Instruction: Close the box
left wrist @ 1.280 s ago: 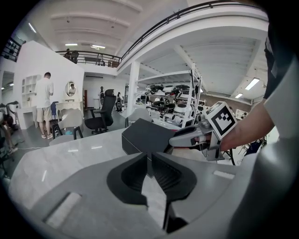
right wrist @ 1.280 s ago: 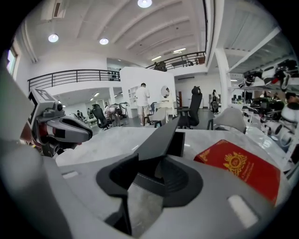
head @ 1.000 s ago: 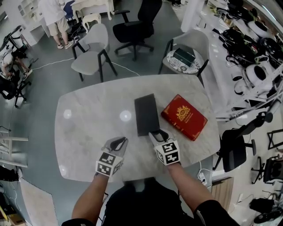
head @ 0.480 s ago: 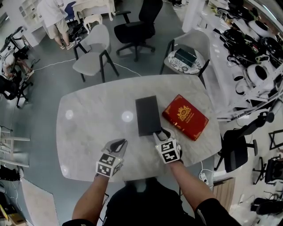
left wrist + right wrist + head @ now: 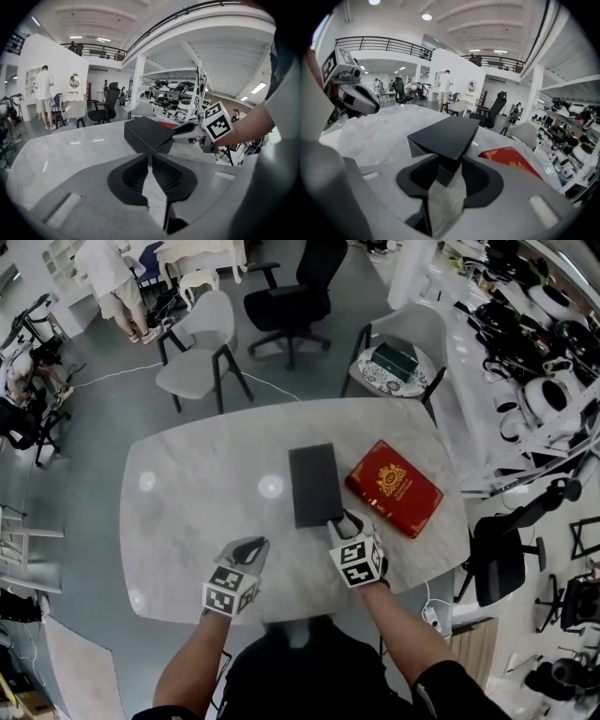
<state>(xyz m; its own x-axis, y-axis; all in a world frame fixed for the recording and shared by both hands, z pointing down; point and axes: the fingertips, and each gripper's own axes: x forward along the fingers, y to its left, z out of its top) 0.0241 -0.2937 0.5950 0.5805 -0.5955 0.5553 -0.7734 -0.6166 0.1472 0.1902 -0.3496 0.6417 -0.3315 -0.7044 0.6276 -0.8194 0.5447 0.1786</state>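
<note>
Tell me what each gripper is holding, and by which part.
The right gripper grips the black box by its near corner. The left gripper holds nothing; its jaws are nearly together.

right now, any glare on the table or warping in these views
Head view: two bright lamp reflections glare on the marble table, light otherwise even, black box sharp. Left gripper view and right gripper view: strong fisheye bends the balcony railing, with a dark round vignette at the edges.
</note>
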